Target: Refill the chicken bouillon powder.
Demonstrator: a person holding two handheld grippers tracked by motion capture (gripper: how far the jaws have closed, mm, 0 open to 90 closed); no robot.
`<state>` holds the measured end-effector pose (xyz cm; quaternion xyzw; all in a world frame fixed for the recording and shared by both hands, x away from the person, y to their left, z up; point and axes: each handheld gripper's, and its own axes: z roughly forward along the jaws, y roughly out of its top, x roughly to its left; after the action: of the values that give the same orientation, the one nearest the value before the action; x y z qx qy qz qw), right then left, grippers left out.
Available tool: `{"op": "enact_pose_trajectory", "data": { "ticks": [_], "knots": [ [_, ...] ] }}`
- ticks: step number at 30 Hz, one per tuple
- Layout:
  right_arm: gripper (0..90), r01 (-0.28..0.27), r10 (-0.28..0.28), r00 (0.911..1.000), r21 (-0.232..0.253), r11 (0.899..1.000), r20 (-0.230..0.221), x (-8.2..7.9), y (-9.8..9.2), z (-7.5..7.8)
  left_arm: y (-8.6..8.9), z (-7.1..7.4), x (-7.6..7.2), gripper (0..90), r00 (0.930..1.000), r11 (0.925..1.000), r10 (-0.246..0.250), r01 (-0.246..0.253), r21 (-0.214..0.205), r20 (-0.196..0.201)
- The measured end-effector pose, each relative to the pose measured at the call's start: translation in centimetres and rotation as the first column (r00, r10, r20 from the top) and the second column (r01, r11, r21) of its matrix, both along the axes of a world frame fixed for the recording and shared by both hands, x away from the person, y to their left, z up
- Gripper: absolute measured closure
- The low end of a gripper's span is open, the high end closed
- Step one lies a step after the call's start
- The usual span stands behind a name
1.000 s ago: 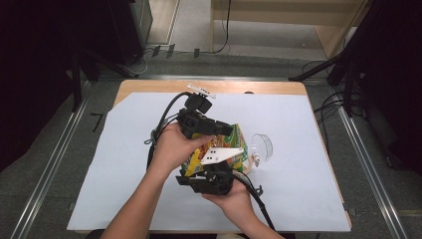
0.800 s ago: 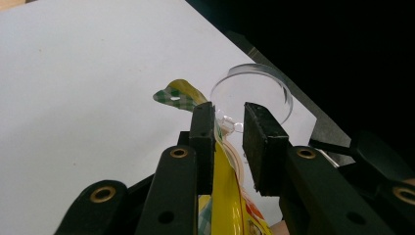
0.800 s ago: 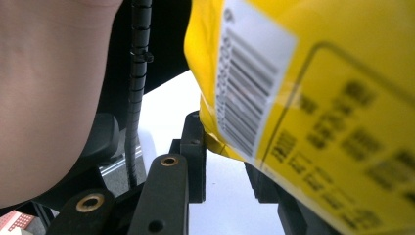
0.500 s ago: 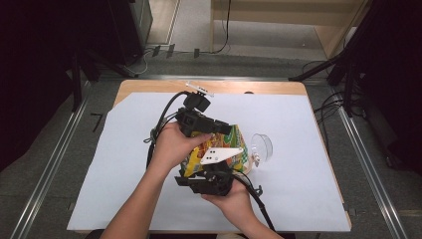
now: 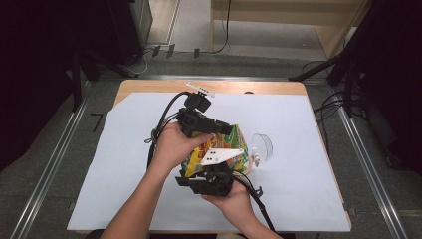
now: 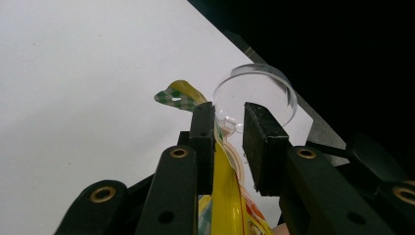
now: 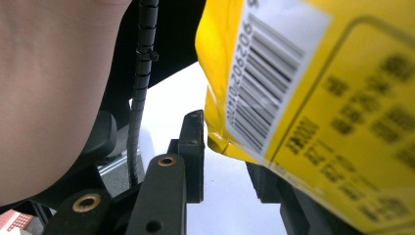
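Note:
A yellow snack bag [image 5: 238,142] is held up over the white sheet between my two grippers. My left gripper [image 5: 225,130] comes in from the left, and its jaws close on the bag's top edge [image 6: 226,196]. A green checked corner [image 6: 178,95] of the bag sticks out past the tips. Beyond them lies a clear glass bowl [image 6: 259,90], to the right of the bag on the sheet [image 5: 262,147]. My right gripper [image 5: 218,168] reaches up from below. In the right gripper view its jaws [image 7: 227,147] grip the bag's barcode side [image 7: 318,98], which hides the right jaw.
A white sheet [image 5: 124,164] covers most of the wooden table [image 5: 149,85]. The left gripper's cable [image 5: 164,117] loops over the sheet at the left. The other hand [image 7: 49,88] and a ribbed cable [image 7: 142,73] stand close at the left in the right gripper view. Dark floor and metal rails surround the table.

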<state>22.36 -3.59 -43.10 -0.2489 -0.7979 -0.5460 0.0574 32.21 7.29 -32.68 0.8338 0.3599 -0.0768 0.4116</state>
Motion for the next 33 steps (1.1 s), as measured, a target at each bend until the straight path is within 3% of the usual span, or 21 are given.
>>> {"op": "enact_pose_trajectory", "data": {
  "ticks": [33],
  "knots": [
    [72.5, -0.006, 0.006, 1.0000, -0.002, 1.000, 0.005, 0.33, 0.03, 0.09, -0.09, 0.23, -0.02, 74.7, 0.9998, 0.9999, 0.001, -0.001, 0.012, 0.021]
  ]
}}
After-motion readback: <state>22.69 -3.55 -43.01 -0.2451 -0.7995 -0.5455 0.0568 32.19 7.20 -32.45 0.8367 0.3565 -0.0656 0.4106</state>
